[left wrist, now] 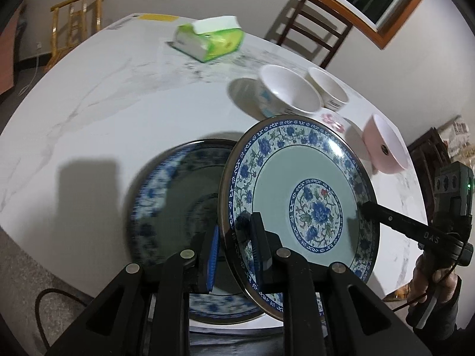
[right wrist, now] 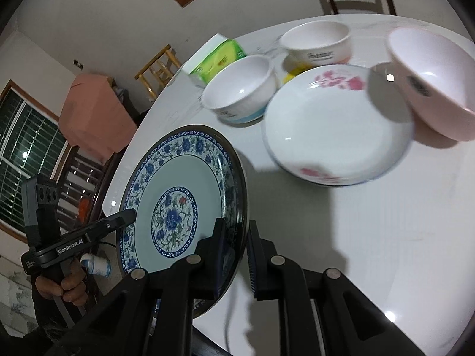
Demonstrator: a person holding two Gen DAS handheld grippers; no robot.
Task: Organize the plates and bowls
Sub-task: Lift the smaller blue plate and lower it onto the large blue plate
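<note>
1. A second blue plate [left wrist: 166,207] lies flat on the white table [left wrist: 89,118], low and left in the left wrist view.
2. The left gripper [left wrist: 234,255] pinches the near rim of the blue flowered plate [left wrist: 299,195], held tilted above the table.
3. The right gripper [right wrist: 236,258] straddles the same plate's opposite rim [right wrist: 181,195]; whether its fingers press it, I cannot tell.
4. Farther back sit a tissue pack [left wrist: 207,40], two white bowls [left wrist: 285,92] [left wrist: 326,89], and a pink-flowered dish [right wrist: 335,124].
5. A pink bowl [right wrist: 433,83] leans at the right.
</note>
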